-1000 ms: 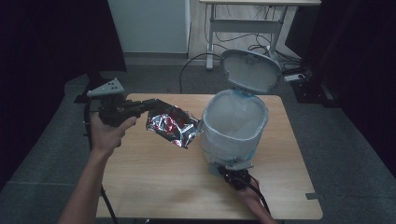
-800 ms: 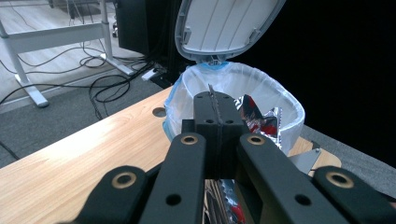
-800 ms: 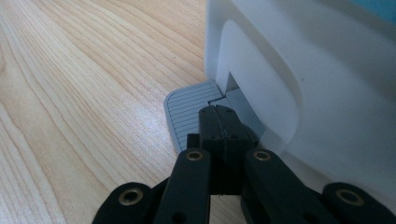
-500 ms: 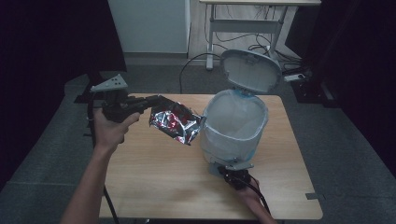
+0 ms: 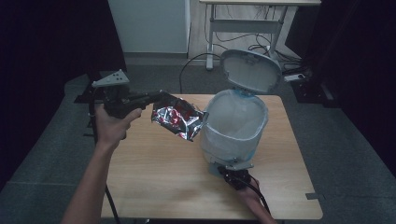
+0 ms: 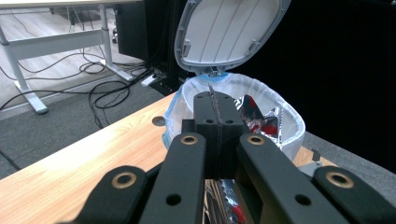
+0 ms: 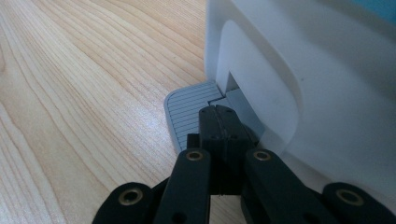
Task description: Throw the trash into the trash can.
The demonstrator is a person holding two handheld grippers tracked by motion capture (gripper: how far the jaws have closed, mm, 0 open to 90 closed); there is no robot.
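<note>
The left gripper (image 6: 217,112) had its jaws pressed together on the thin edge of a crinkled foil snack bag (image 6: 261,122), and the left gripper view showed the seam of foil standing up between the black pads, with more silver and red foil beyond the jaw tips and below them. From that camera the bag's far end appeared in front of the mouth of the white pedal bin (image 6: 292,122), whose liner was folded over the rim, with the lid (image 6: 229,30) tipped up behind it.

The high view gave the spacing that the left gripper view could not: the left gripper (image 5: 154,99) held the bag (image 5: 178,120) in the air above the wooden table (image 5: 154,177), the bag hanging slanted with its lower corner just beside the bin's (image 5: 236,128) left wall, still outside the rim. The person's left hand (image 5: 111,125) gripped the tool from the table's left side.

The right gripper (image 7: 218,122) had its jaws closed against each other with nothing between them, their tips resting on the grey ribbed pedal (image 7: 189,114) at the foot of the bin (image 7: 299,84); the right gripper view showed that contact close up. In the high view the right gripper (image 5: 232,173) sat at the bin's base near the table's front edge, and the pedal itself was too small to make out, but the raised lid (image 5: 251,70) was plain there.
</note>
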